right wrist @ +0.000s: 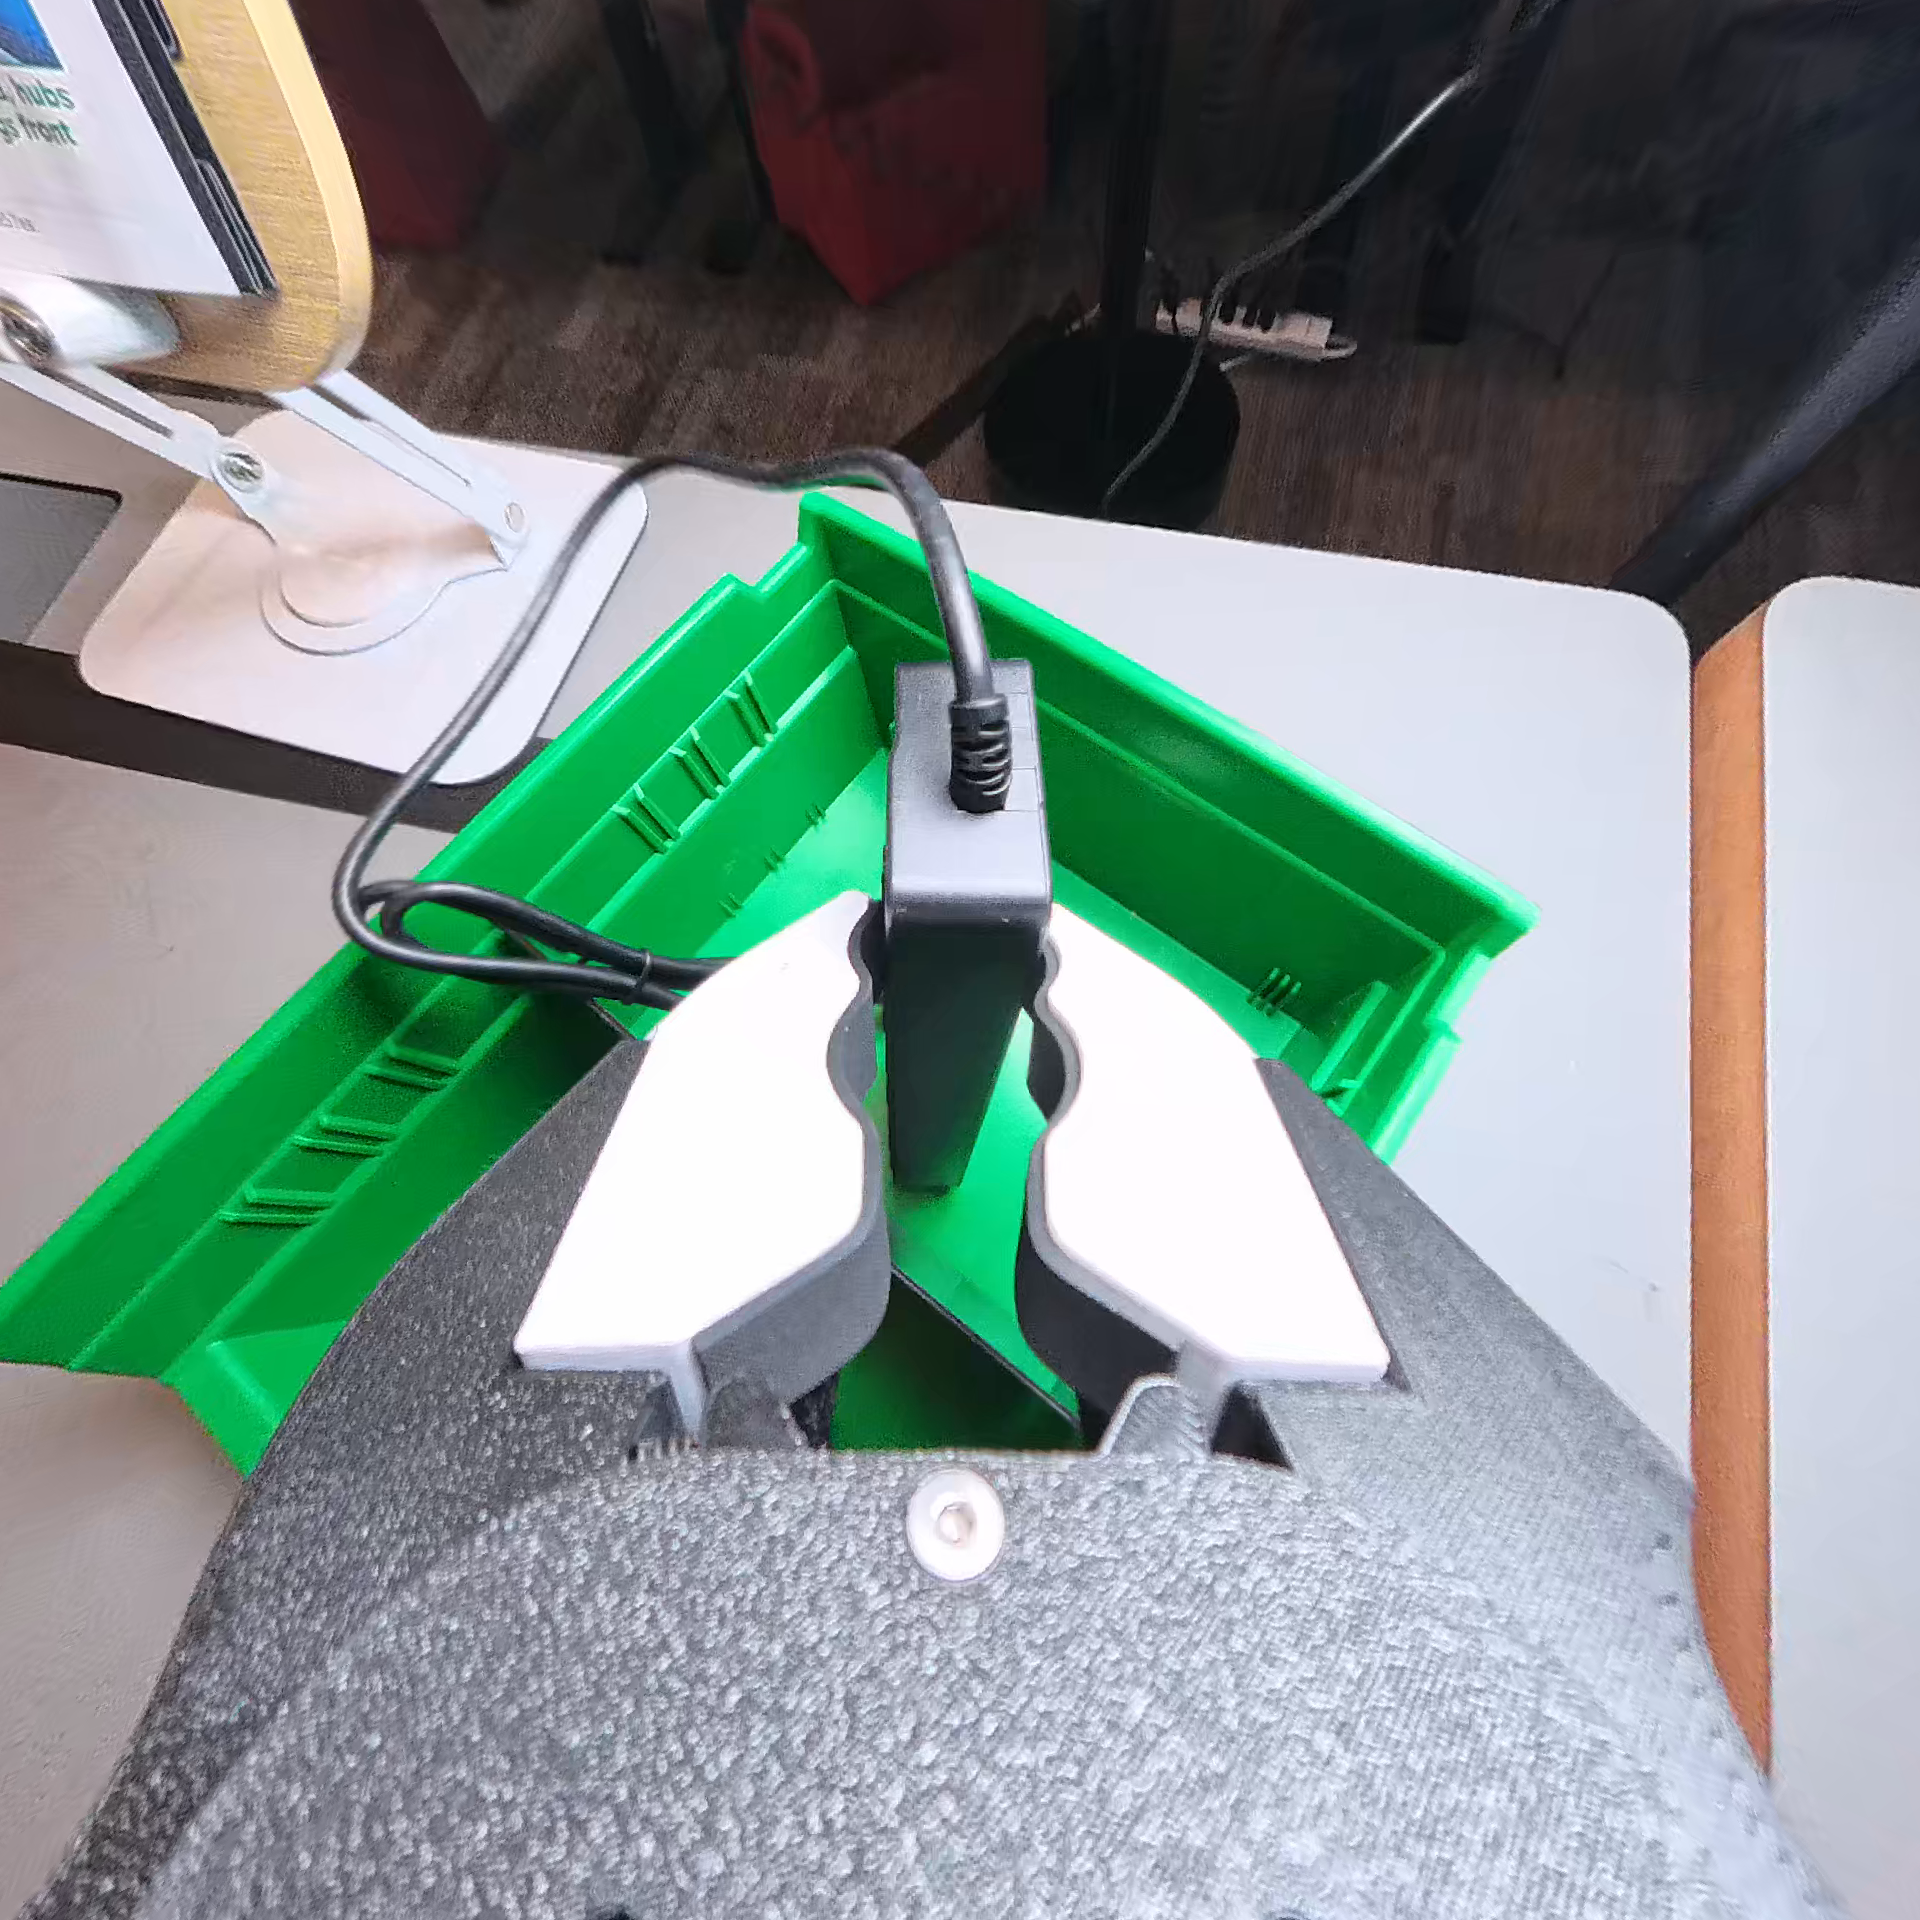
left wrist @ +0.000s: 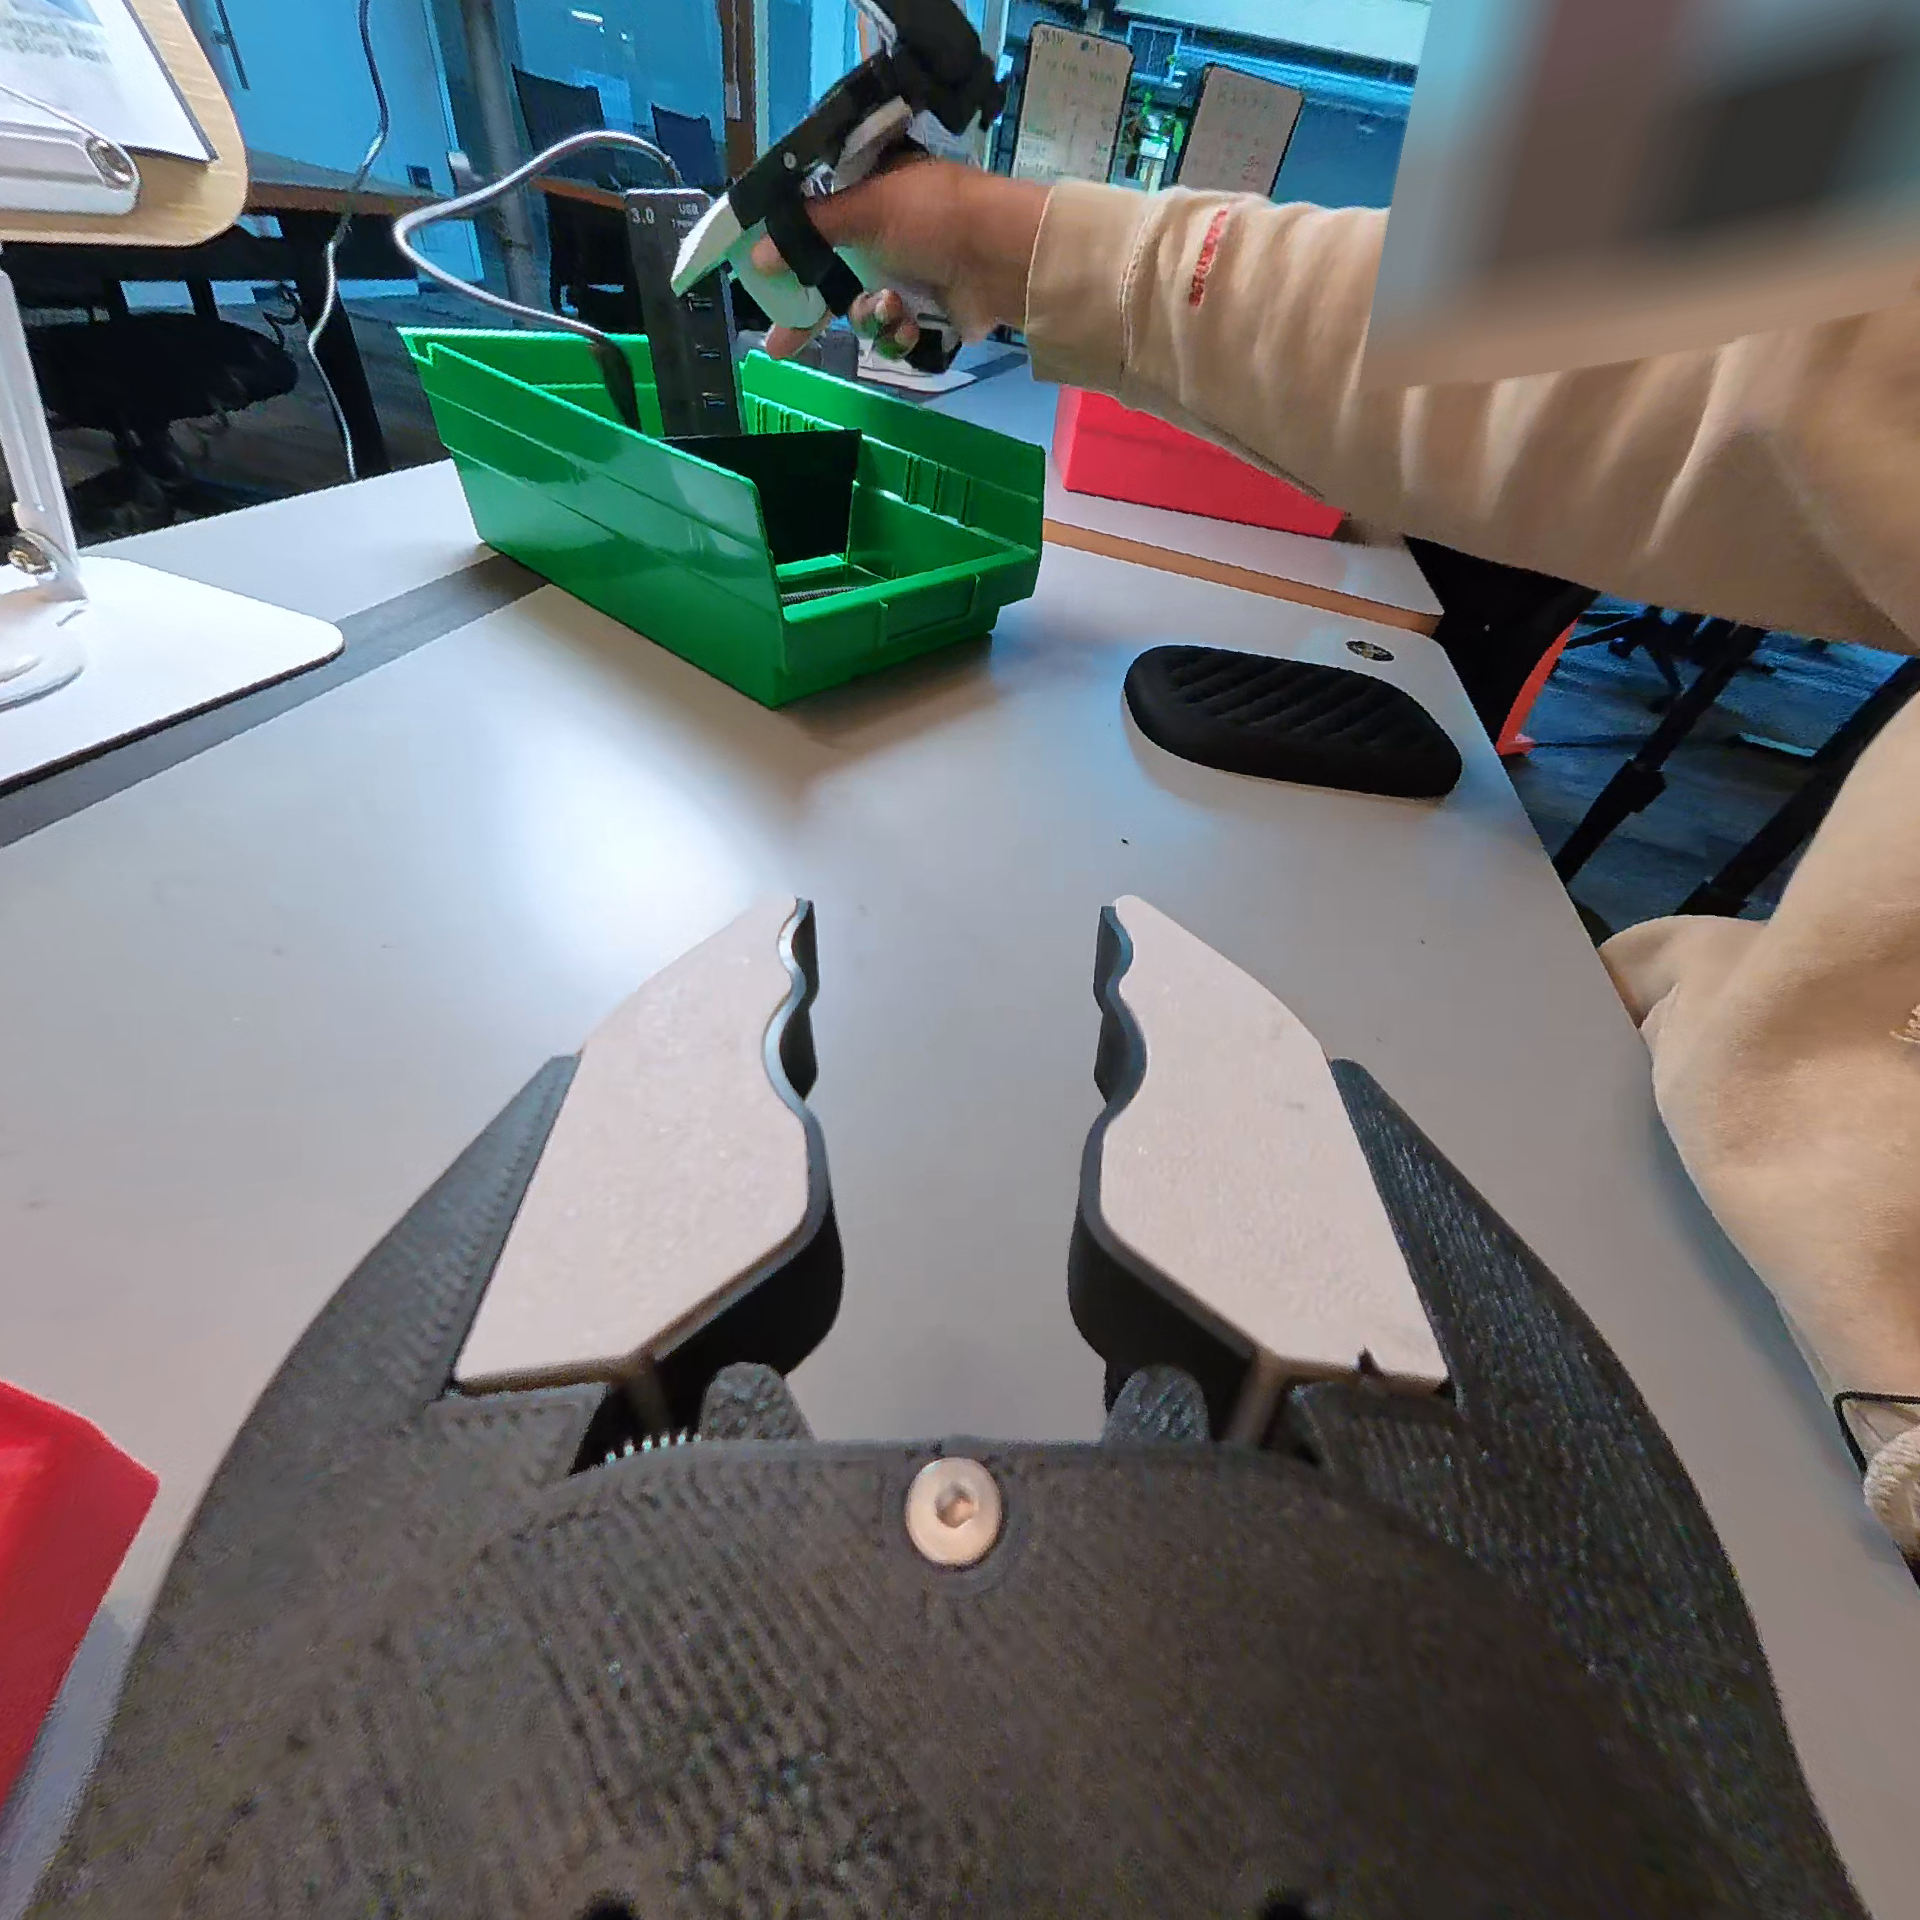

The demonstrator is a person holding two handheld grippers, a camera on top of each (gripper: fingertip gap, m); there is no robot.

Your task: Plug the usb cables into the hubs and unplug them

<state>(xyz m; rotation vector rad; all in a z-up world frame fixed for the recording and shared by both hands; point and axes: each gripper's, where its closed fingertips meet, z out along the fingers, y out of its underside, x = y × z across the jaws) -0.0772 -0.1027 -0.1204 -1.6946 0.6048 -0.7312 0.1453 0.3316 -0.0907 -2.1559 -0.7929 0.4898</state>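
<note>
My right gripper is shut on a black USB hub and holds it upright over the green bin. The hub's black cable leaves its top end and loops down to the left into the bin. In the left wrist view the hub stands up out of the bin, with the right gripper on it from the right and the cable arching left. My left gripper is open and empty, low over the grey table, well short of the bin.
A white stand base with a clipboard is at the left. A black ribbed pad lies near the table's right edge. A red box sits behind the bin, and another red item is at my near left.
</note>
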